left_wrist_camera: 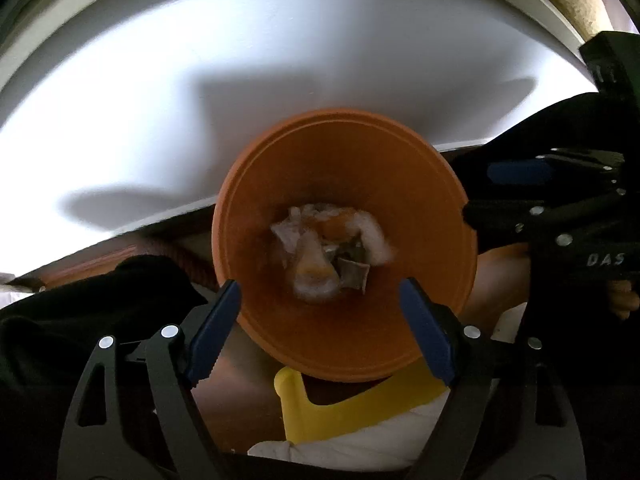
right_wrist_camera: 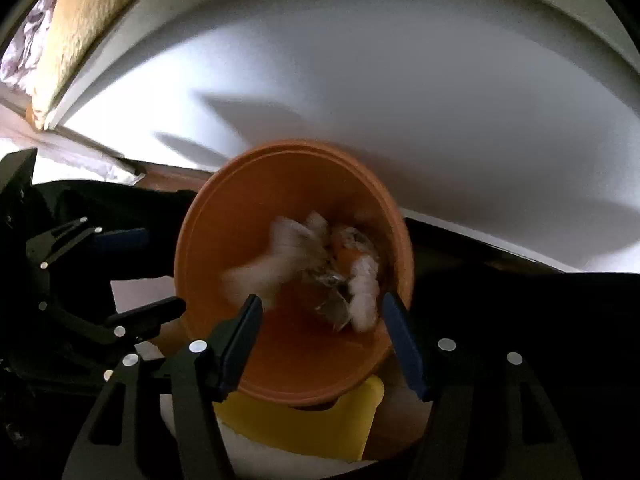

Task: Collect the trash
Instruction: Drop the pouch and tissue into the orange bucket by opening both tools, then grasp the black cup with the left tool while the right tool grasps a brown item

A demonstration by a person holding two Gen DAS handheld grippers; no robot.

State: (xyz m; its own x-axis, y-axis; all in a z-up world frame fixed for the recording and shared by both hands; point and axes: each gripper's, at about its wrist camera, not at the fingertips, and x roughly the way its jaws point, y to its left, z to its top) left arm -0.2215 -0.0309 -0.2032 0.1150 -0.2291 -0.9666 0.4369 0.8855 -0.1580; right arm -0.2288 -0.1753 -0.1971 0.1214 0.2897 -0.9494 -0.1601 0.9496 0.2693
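Observation:
An orange bucket stands in front of both grippers, its mouth tilted toward the cameras; it also shows in the right wrist view. Crumpled white tissues and grey wrappers lie in its bottom, blurred in the right wrist view. My left gripper is open, its blue pads on either side of the bucket's near rim, holding nothing. My right gripper is open and empty over the bucket's mouth. A blurred white piece shows just past its left finger.
A yellow dustpan-like piece lies under the bucket on white cloth, also in the right wrist view. A white wall fills the background. The right gripper's body is at the right of the left view; dark fabric surrounds.

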